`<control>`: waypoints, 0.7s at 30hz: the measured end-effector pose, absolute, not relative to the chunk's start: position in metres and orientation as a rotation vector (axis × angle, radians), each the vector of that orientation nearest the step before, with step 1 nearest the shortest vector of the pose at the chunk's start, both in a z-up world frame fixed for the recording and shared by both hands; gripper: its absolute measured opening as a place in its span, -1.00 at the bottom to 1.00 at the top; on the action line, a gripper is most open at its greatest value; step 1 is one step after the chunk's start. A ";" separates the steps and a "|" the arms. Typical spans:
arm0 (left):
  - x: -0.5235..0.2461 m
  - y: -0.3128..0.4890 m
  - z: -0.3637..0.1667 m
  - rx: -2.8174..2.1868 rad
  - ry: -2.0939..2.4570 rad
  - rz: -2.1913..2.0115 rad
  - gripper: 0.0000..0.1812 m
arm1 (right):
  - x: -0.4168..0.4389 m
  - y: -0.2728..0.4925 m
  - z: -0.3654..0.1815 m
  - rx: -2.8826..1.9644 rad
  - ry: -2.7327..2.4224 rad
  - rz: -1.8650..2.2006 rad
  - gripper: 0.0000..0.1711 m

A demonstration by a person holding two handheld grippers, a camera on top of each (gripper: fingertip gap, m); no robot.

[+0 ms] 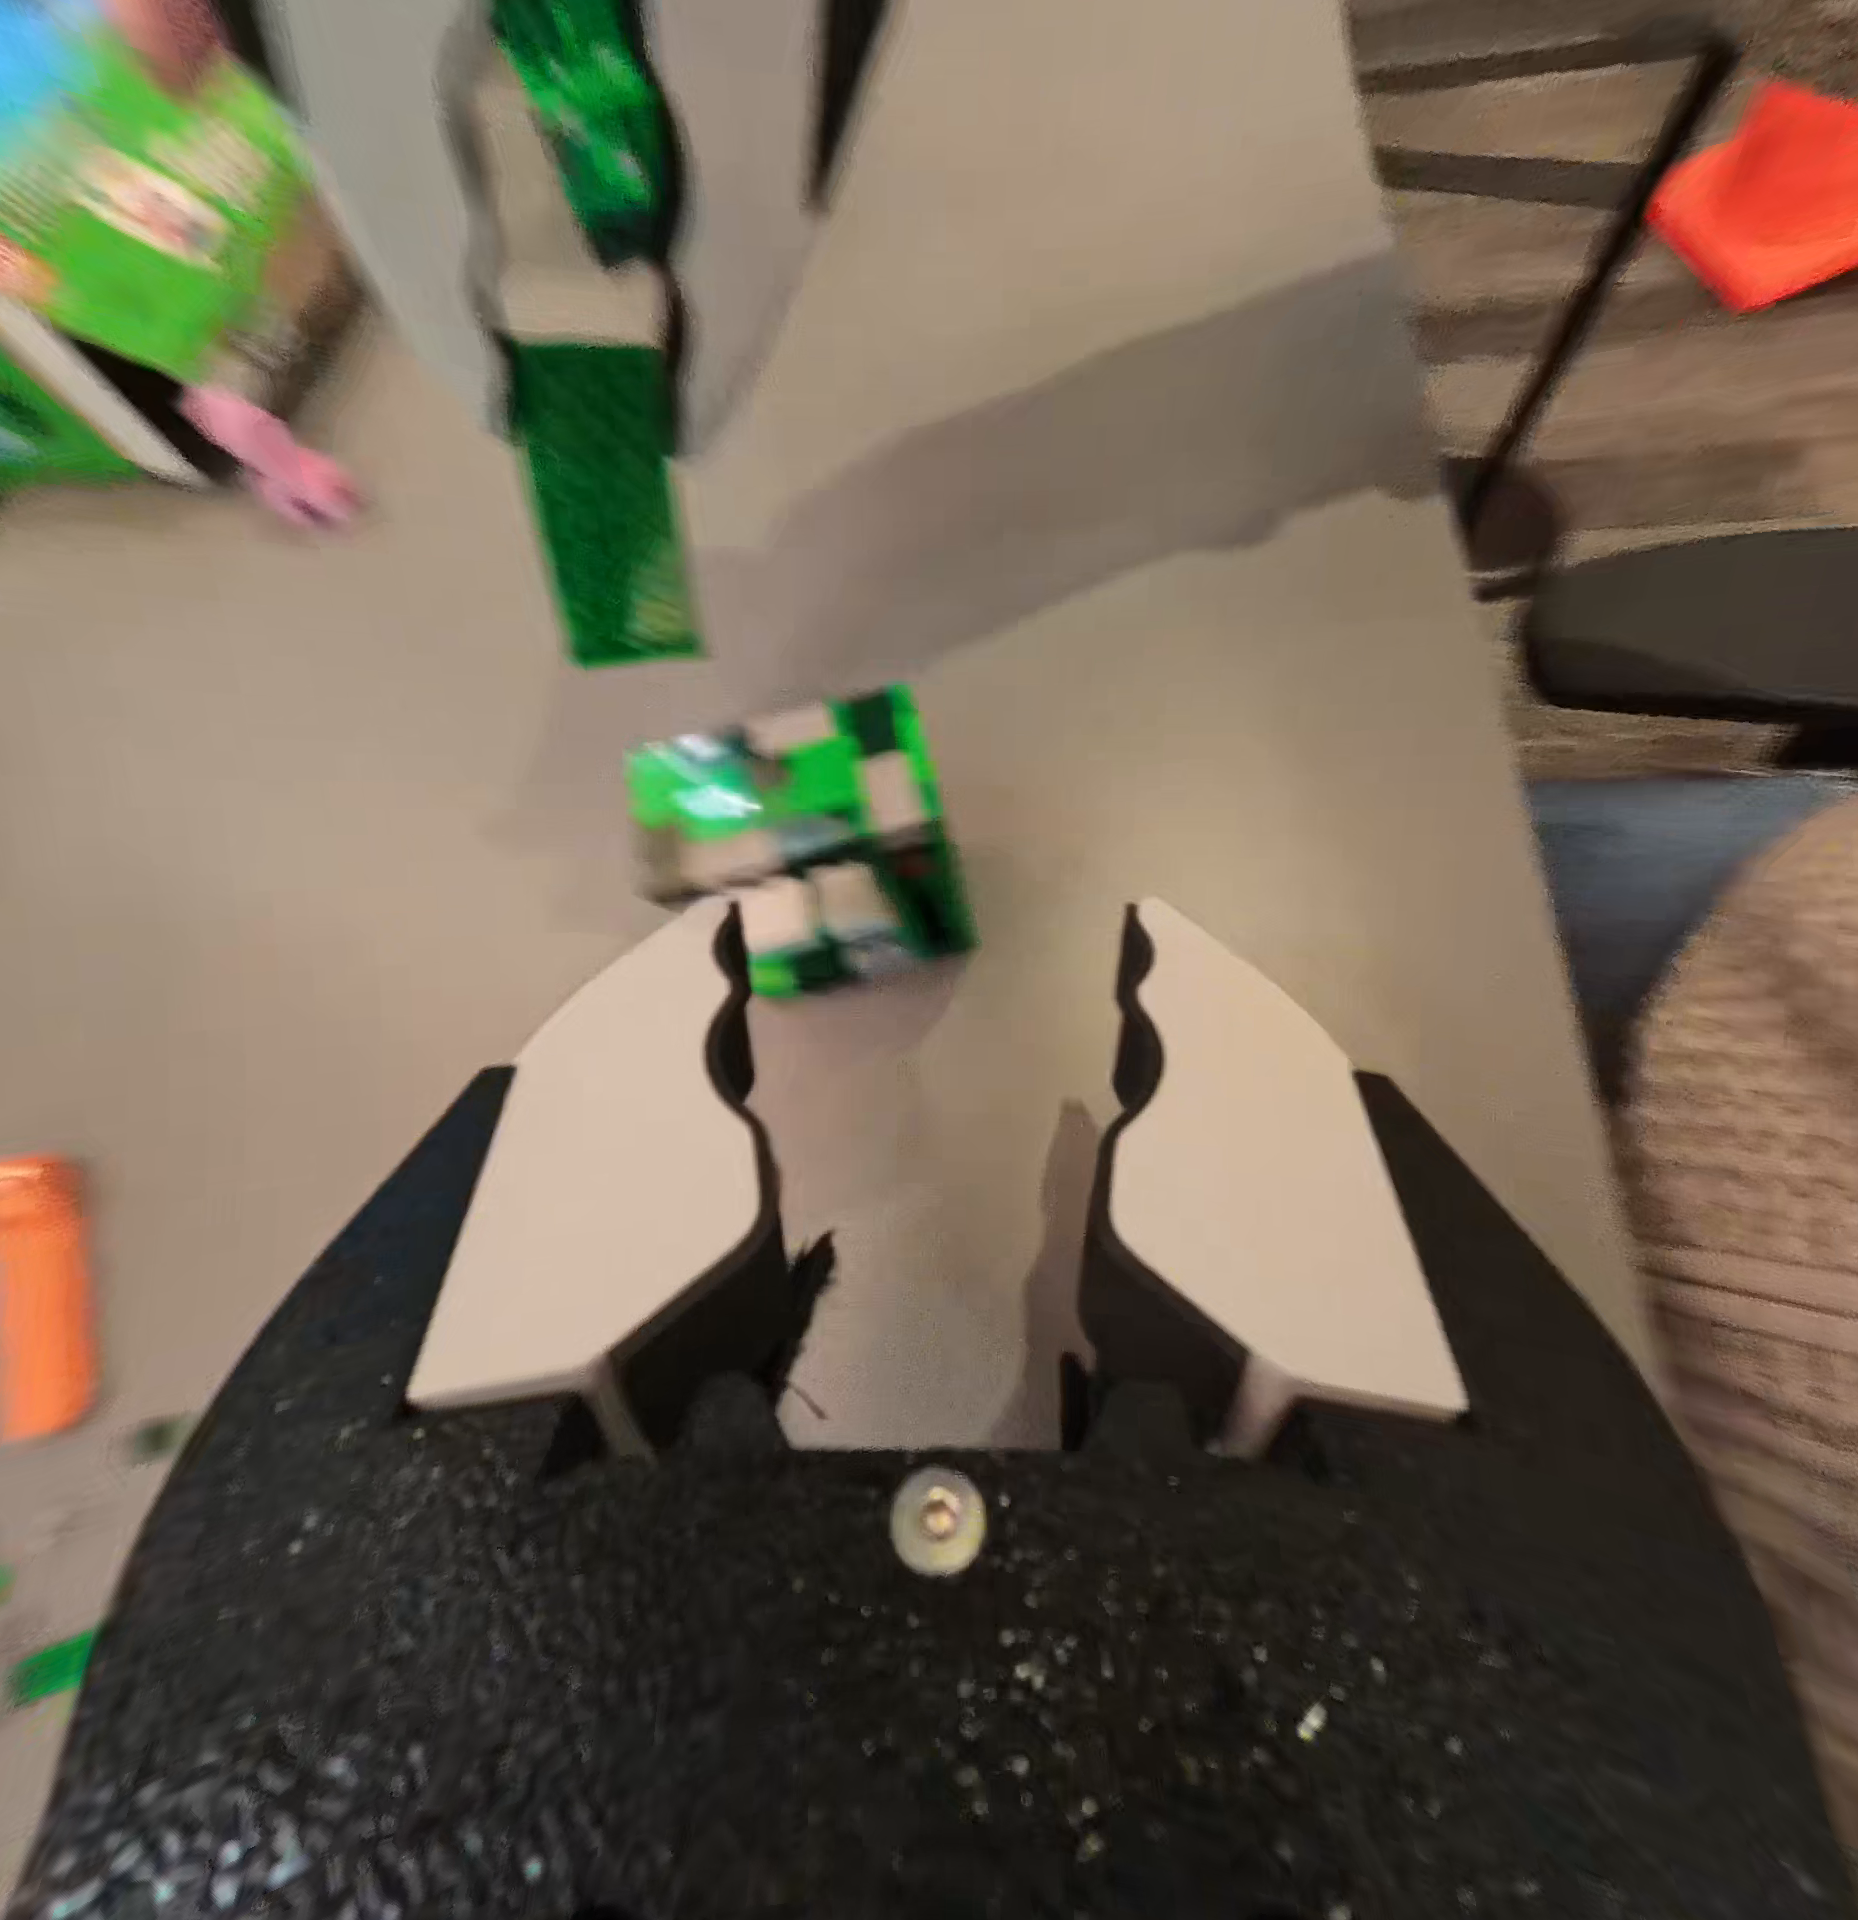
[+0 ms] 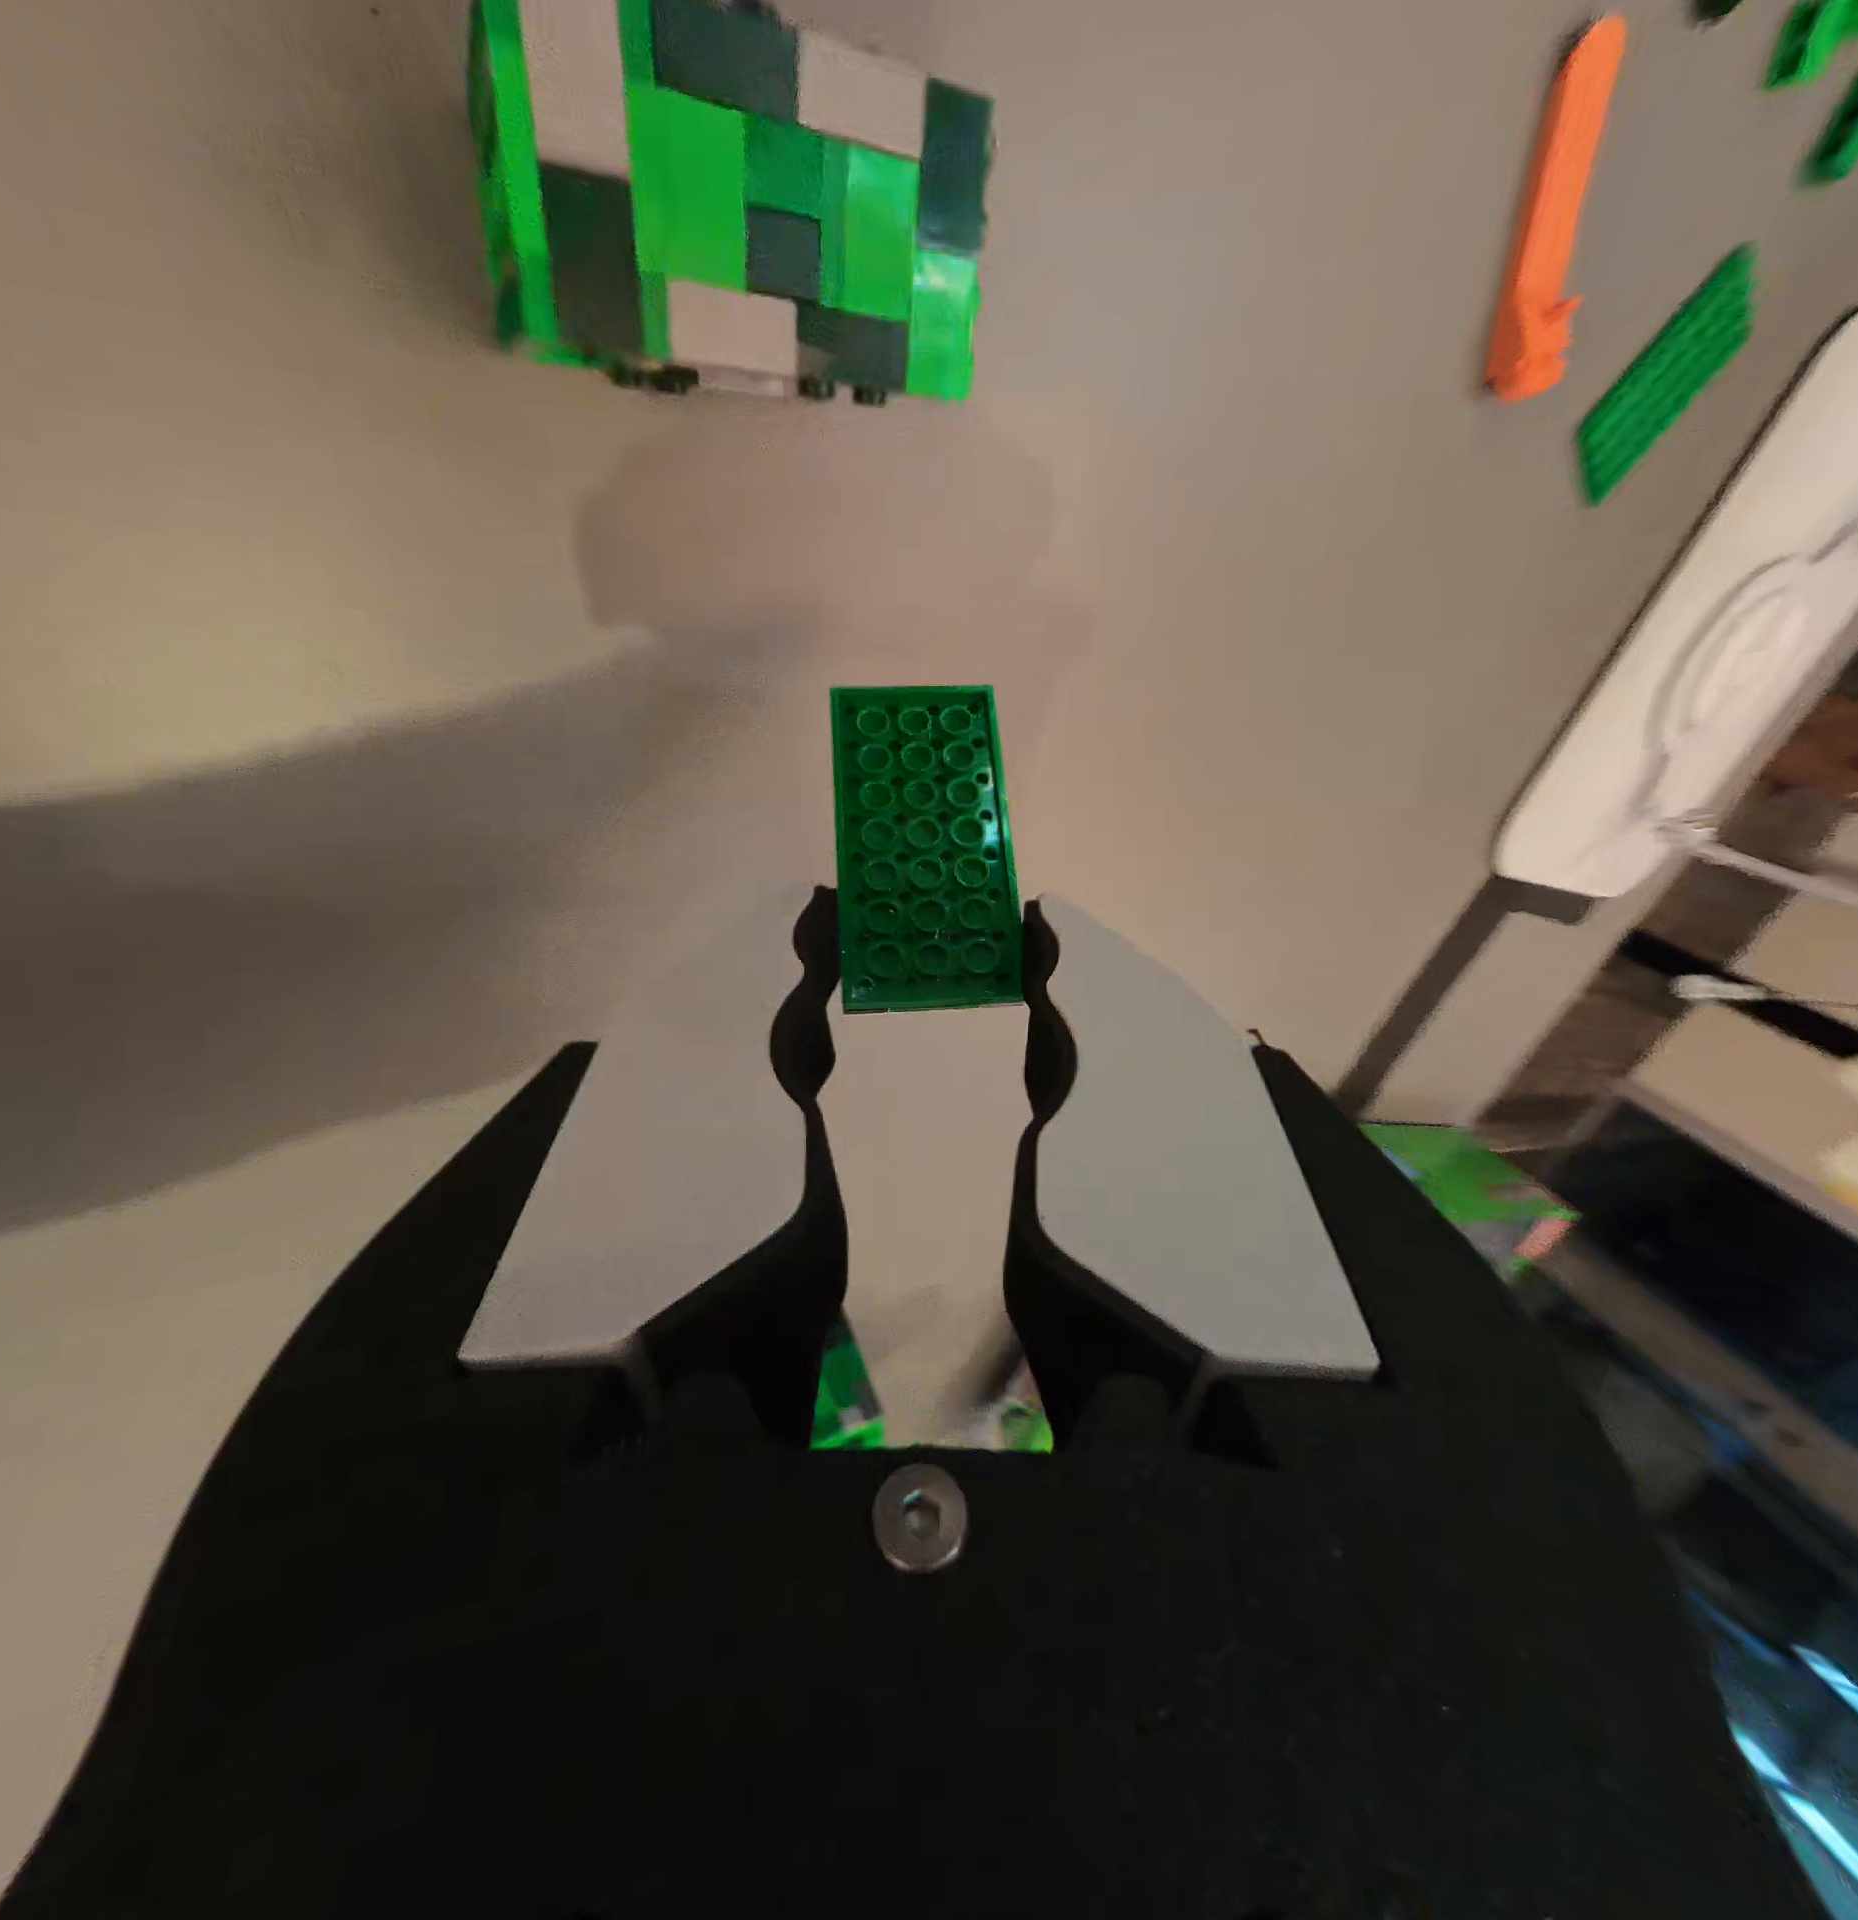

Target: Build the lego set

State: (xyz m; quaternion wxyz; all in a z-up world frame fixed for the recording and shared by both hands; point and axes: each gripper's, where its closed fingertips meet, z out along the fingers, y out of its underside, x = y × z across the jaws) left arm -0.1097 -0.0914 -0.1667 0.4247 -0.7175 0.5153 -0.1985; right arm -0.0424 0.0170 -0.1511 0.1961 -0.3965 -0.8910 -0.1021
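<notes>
A cube-shaped lego build (image 1: 811, 842) of green, dark green and grey bricks lies on the beige table just beyond my left gripper (image 1: 930, 914), which is open and empty. The build also shows in the right wrist view (image 2: 738, 208), far ahead. My right gripper (image 2: 925, 914) is shut on a green lego plate (image 2: 920, 842), underside facing the camera, held above the table. In the left wrist view the right gripper (image 1: 582, 312) hangs at the top with the same green plate (image 1: 613, 530) pointing down towards the build.
An orange brick separator (image 2: 1548, 208) and loose green plates (image 2: 1673, 374) lie on the table. A green lego box (image 1: 125, 260) and a pink piece (image 1: 281, 457) sit far left. A white chair (image 2: 1714, 665) stands at the table's edge. A person's knitted sleeve (image 1: 1766, 1195) is at right.
</notes>
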 end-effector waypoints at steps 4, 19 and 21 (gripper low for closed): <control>-0.123 -0.040 -0.095 -1.549 1.003 -0.397 -0.56 | -0.057 0.001 -0.115 -0.823 -2.433 -0.423 -0.61; -0.104 -0.005 -0.088 -1.428 0.946 -0.303 -0.93 | -0.089 -0.022 -0.050 -0.912 -1.905 -0.037 -0.55; -0.108 -0.004 -0.086 -1.401 0.906 -0.375 -0.94 | -0.087 -0.020 -0.047 -1.068 -1.730 0.269 -0.52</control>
